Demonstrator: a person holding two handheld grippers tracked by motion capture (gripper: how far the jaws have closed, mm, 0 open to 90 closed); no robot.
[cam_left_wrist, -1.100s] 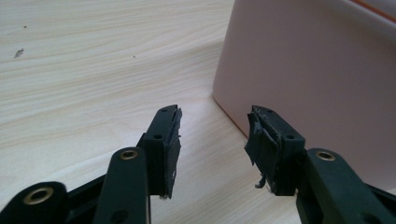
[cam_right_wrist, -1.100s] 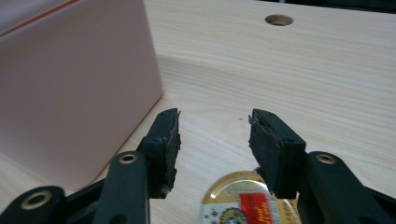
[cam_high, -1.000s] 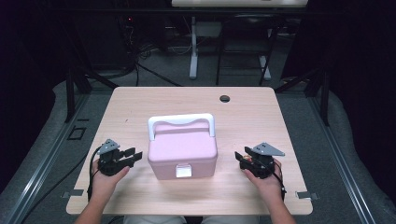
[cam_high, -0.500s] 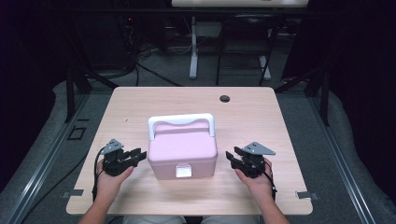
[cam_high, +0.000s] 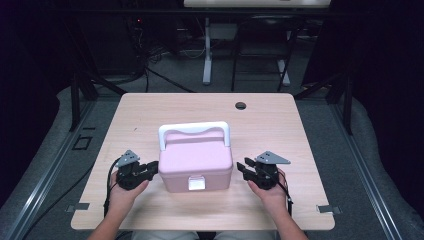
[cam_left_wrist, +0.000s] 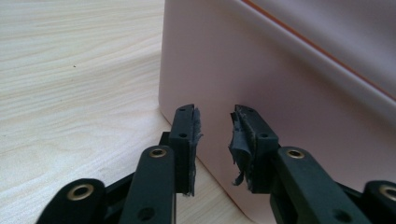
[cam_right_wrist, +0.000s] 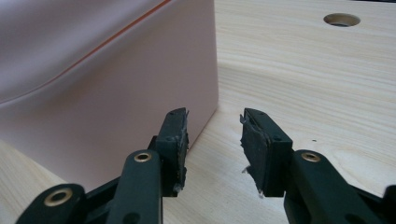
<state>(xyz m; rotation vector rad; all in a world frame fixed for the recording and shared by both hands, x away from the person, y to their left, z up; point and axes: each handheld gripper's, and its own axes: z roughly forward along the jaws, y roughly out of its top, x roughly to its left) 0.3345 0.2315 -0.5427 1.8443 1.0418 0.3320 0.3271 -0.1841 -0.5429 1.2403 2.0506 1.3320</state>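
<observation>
A pink box (cam_high: 196, 159) with a white handle (cam_high: 194, 131) and a white front latch (cam_high: 196, 184) stands shut in the middle of the table. My left gripper (cam_high: 152, 171) lies at the box's left side, fingertips almost at the wall (cam_left_wrist: 289, 70). Its jaws (cam_left_wrist: 215, 122) have just been closing and stand open, with nothing between them. My right gripper (cam_high: 242, 167) points at the box's right side, a short gap away. Its jaws (cam_right_wrist: 215, 122) have also been closing and are open on nothing, beside the box's corner (cam_right_wrist: 93, 84).
The light wooden table (cam_high: 300, 140) has a round cable hole (cam_high: 240, 105) at the back, also seen from the right gripper (cam_right_wrist: 341, 19). Dark floor, cables and stand legs (cam_high: 206, 55) lie beyond the far edge.
Both hands have come in toward the box, the right one moving left the most. The box has not moved.
</observation>
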